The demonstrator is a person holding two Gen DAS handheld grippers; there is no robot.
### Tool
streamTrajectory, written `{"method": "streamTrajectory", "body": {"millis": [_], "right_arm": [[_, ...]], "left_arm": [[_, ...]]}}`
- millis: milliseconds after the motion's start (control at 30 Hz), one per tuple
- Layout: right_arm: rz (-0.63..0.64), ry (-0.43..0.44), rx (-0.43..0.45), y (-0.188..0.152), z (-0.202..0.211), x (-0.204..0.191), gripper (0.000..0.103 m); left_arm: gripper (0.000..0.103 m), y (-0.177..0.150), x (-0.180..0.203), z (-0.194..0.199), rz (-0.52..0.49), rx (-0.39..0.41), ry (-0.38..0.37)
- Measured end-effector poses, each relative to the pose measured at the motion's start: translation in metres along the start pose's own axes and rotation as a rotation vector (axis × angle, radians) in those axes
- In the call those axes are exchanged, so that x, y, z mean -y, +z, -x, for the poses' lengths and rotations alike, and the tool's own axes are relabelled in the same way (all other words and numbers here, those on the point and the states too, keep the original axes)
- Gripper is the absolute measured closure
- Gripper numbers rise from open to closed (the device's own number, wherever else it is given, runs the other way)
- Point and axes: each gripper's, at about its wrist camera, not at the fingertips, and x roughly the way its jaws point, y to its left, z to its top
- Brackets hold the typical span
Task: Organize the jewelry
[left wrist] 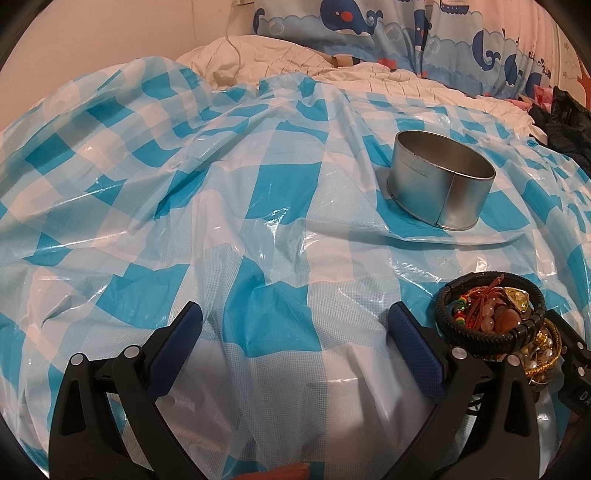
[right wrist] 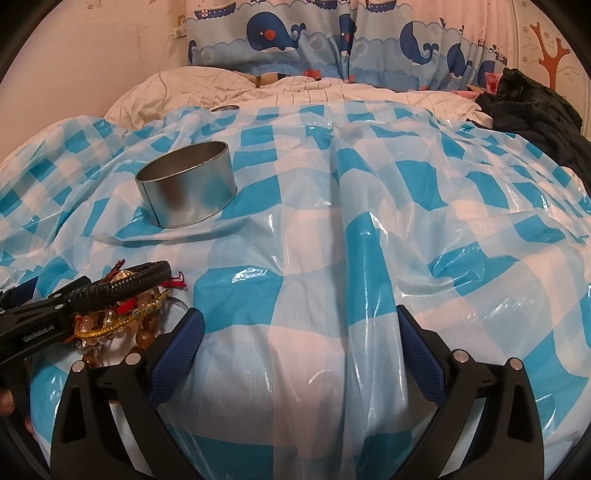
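checkered sheet (left wrist: 258, 192) holds an empty round tin (left wrist: 441, 184), bracelets (left wrist: 491, 317) heaped nearby.

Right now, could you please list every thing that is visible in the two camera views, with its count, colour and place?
metal tin: one, silver, open and empty-looking, on the checked sheet
pile of bracelets: one heap, exact count unclear; black braided band on top, red, amber and gold beads below; between the two grippers
plastic sheet: one, blue and white checks, spread over the bed
quilt: one, white, behind the sheet
whale curtain: one, blue, at the back
dark clothing: one heap, black, far right
left gripper: black with blue pads, open, empty
right gripper: same, open, empty
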Motion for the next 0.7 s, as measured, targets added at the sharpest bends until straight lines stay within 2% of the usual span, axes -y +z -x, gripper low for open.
{"method": "streamTrajectory", "body": {"millis": [100,133,200,267,333,400,467,533,633,700], "right_arm": [[-0.001,-0.009,0.020,0.000,0.007,0.003,0.007],[-0.003,-0.010,0.035,0.002,0.013,0.003,0.007],[0.013,0.016,0.070,0.006,0.024,0.006,0.007],[0.042,0.035,0.088,0.011,0.034,0.006,0.007],[0.076,0.091,0.083,0.017,0.039,0.001,0.008],[0.112,0.151,0.060,0.021,0.039,-0.006,0.013],[0.138,0.196,0.025,0.023,0.035,-0.012,0.036],[0.168,0.250,-0.018,0.028,0.029,-0.020,0.043],[0.149,0.311,-0.054,0.037,0.022,-0.020,0.044],[0.125,0.303,-0.051,0.041,0.021,-0.014,0.044]], "left_arm": [[0.007,0.002,0.000,0.001,0.005,-0.011,-0.019],[0.007,0.004,-0.003,0.005,0.012,-0.017,-0.048],[0.007,0.004,-0.004,0.013,0.008,-0.019,-0.101],[0.007,0.005,-0.005,0.021,-0.013,-0.006,-0.129],[0.007,0.007,-0.008,0.028,-0.021,0.002,-0.145],[0.007,0.009,-0.012,0.032,-0.011,-0.006,-0.177],[0.007,0.013,-0.016,0.037,0.005,-0.011,-0.209],[0.007,0.015,-0.017,0.041,0.001,-0.002,-0.227],[0.007,0.018,-0.007,0.040,-0.036,-0.027,-0.292],[0.007,0.017,0.004,0.037,-0.065,-0.054,-0.354]]}}
